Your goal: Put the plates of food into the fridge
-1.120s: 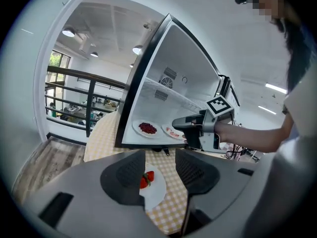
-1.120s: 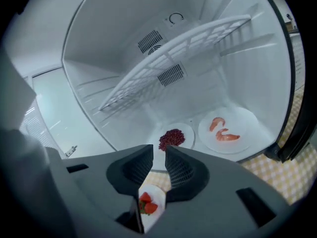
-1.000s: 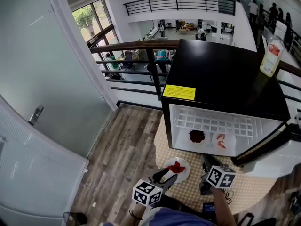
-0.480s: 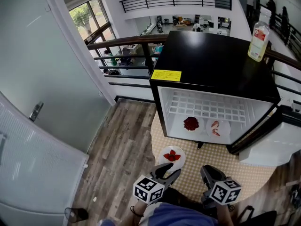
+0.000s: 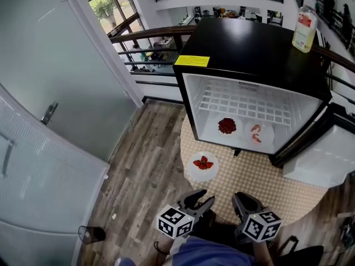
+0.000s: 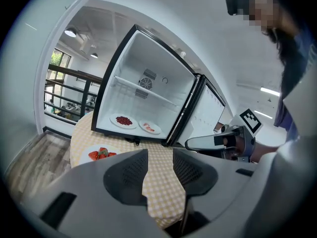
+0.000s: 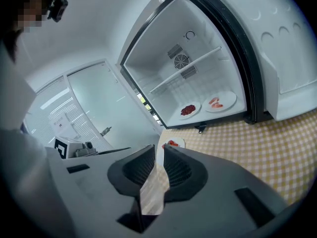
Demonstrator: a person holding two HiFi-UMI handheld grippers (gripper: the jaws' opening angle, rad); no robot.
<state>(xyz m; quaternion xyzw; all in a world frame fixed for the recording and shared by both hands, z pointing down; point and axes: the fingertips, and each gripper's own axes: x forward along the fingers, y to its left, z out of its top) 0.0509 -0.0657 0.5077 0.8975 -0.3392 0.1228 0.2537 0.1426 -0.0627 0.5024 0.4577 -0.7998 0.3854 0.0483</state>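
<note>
- Fridge (image 5: 249,54), small, with a black case and a white inside, stood on a beige checked mat (image 5: 260,179), its door (image 5: 319,168) swung open to its right.
- White round plate of red strawberries (image 5: 203,165) lay on the mat just outside the fridge, before its left half, and neither gripper touched it.
- White plate of dark red food (image 5: 227,126) sat on the fridge floor, under the fridge's white wire shelf (image 5: 249,101).
- White plate of pink pieces (image 5: 258,133) sat just beside it, toward the door side of the fridge.
- Left gripper (image 5: 201,200) hung well back from the fridge, farther out than the strawberry plate, and pointed toward the fridge. Its fingers had just been closing, but a clear gap remained between them with nothing in it.
- Right gripper (image 5: 240,200) hung about as far from the fridge, on the door side. Its fingers had also just been closing and stood a narrow slit apart, gripping nothing.
- Clear plastic bottle of yellowish liquid (image 5: 305,29) stood on the fridge top near its back right corner.
- Yellow sticker (image 5: 192,61) lay at the front left edge of the fridge top.
</note>
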